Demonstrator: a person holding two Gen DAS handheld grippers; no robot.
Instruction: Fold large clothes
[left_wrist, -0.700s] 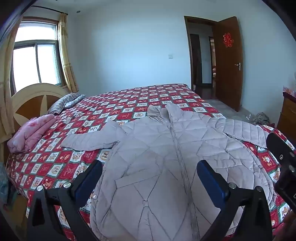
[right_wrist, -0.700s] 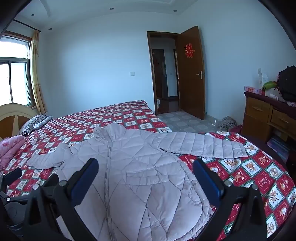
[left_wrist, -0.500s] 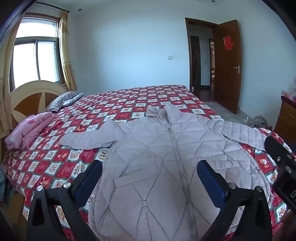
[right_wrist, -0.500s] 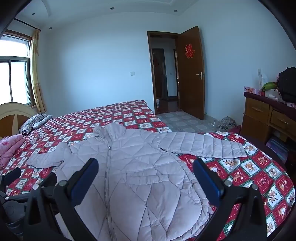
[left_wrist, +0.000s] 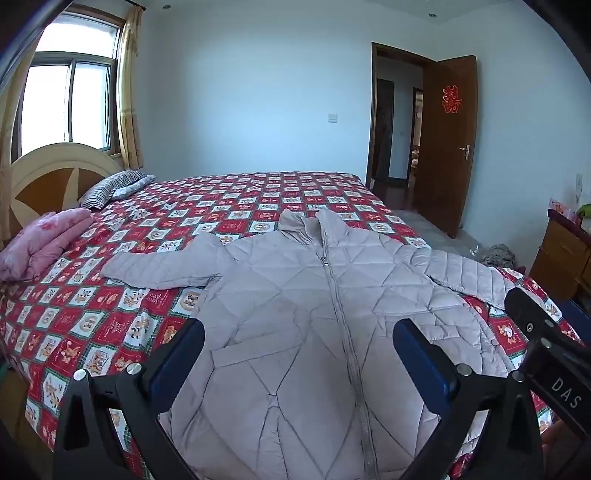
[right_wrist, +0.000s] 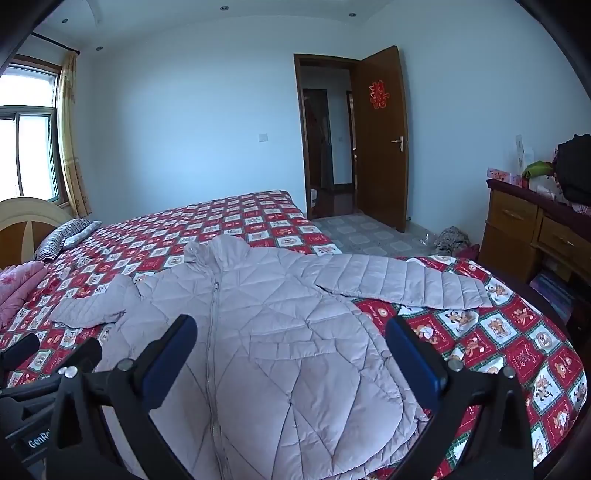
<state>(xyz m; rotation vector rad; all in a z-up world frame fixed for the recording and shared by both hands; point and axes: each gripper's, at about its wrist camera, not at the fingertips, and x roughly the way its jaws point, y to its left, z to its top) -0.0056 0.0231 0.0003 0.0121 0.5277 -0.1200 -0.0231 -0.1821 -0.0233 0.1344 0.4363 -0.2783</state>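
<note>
Jacket (left_wrist: 317, 332) flat on bed (left_wrist: 229, 199), hem cut off below, left gripper (left_wrist: 299, 354) and right gripper (right_wrist: 291, 350) both released

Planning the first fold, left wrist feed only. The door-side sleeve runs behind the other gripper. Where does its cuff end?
Observer: The cuff lies flat on the bedspread, short of the bed's edge.
Operator: Right gripper open?
Observer: Yes, the right gripper is open and empty, with the jacket ahead of it.
Operator: Anything beside the bed there?
Observer: A wooden dresser with a black bag on top.
</note>
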